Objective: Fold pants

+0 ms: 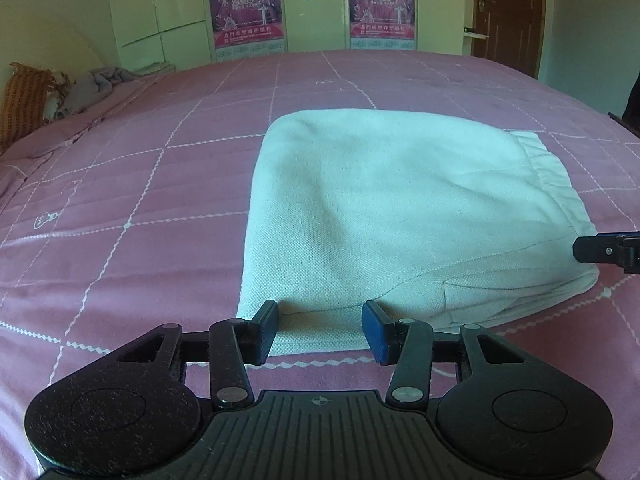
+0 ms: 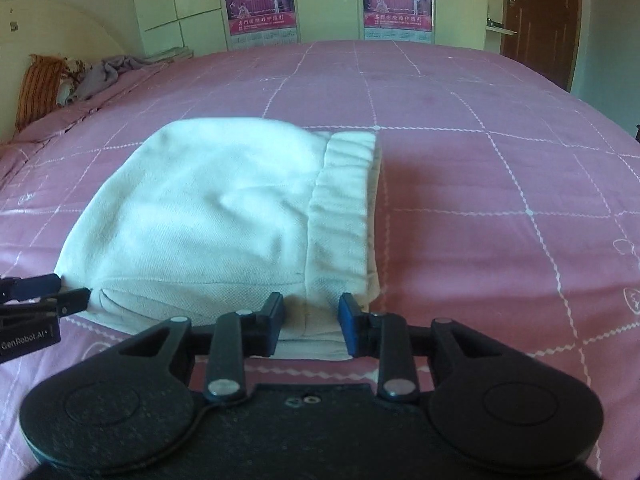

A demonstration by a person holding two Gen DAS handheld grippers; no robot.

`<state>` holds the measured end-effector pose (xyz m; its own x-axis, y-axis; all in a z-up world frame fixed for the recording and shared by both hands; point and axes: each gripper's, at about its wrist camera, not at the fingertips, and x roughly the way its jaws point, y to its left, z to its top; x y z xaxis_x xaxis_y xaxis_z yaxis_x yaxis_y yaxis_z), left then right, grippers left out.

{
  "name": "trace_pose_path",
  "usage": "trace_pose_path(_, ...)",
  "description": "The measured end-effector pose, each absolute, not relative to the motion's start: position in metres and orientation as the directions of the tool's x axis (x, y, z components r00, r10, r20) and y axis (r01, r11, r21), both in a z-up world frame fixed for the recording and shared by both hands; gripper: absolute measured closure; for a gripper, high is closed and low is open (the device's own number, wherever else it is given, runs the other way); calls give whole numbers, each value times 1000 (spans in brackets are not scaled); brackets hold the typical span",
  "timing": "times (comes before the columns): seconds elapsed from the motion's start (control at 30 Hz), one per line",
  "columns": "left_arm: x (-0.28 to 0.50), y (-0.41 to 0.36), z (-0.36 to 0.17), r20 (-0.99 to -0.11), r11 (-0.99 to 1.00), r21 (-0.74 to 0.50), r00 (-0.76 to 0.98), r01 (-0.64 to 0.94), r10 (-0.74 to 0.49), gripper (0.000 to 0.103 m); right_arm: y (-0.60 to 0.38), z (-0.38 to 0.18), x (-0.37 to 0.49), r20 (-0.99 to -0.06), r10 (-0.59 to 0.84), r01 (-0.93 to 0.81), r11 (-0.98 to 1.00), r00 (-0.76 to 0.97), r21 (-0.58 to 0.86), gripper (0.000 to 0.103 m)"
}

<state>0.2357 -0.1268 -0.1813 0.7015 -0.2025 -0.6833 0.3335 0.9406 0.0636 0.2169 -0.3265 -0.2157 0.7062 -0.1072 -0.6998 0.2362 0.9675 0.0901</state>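
The white pants (image 1: 380,208) lie folded into a compact block on the pink bed, elastic waistband on the right side (image 2: 344,200). My left gripper (image 1: 320,330) is open, its fingers straddling the near left edge of the pants without pinching it. My right gripper (image 2: 312,328) is open, its fingers astride the near right corner by the waistband. The right gripper's fingers show at the right edge of the left wrist view (image 1: 600,250). The left gripper shows at the left edge of the right wrist view (image 2: 44,296).
The pink quilted bedspread (image 1: 140,200) with white grid lines covers the whole bed. An orange pillow (image 1: 24,100) and a grey crumpled cloth (image 1: 96,84) lie at the far left. Wardrobe doors with posters (image 1: 244,4) stand behind. A brown door (image 1: 508,12) is at far right.
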Motion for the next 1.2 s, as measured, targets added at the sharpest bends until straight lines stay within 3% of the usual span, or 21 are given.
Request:
trace_pose_path(0.17,239,-124,-178,-675,949,45,710,311,-200,56,-331,-202,201,-659,-126,262,959,742,111,68)
trace_pose_path(0.27,239,-129,-184,-688,946,67,701,319,-188,56,-337,-209,205,-687,-104,282,947,719,152,67)
trace_pose_path(0.33,239,-129,-185,-690,944,72,700,322,-186,56,-337,-209,209,-689,-95,284,945,718,166,60)
trace_pose_path(0.4,239,-128,-186,-692,942,72,697,328,-189,56,-340,-208,214,-690,-101,297,939,717,171,37)
trace_pose_path(0.43,239,-129,-187,-693,941,73,695,330,-190,56,-342,-209,216,-692,-100,303,936,715,177,33)
trace_pose_path(0.47,239,-129,-188,-694,941,72,694,331,-191,56,-345,-212,219,-706,-71,293,935,705,198,59)
trace_pose_path(0.5,240,-129,-187,-694,941,71,694,330,-191,56,-346,-214,220,-711,-50,282,936,701,212,61)
trace_pose_path(0.7,239,-130,-188,-696,937,76,691,342,-196,56,-343,-205,206,-664,-75,287,933,744,216,65)
trace_pose_path(0.77,239,-131,-186,-701,939,74,687,337,-192,56,-346,-223,211,-729,-71,310,930,680,199,66)
trace_pose_path(0.9,241,-130,-185,-709,936,79,679,343,-189,56,-338,-217,207,-716,-88,305,935,692,180,62)
trace_pose_path(1.03,243,-133,-180,-726,946,72,667,317,-168,56,-336,-188,194,-646,-132,310,935,752,171,58)
trace_pose_path(1.2,237,-139,-173,-741,954,64,654,294,-152,56,-319,-171,197,-600,-135,255,960,788,118,61)
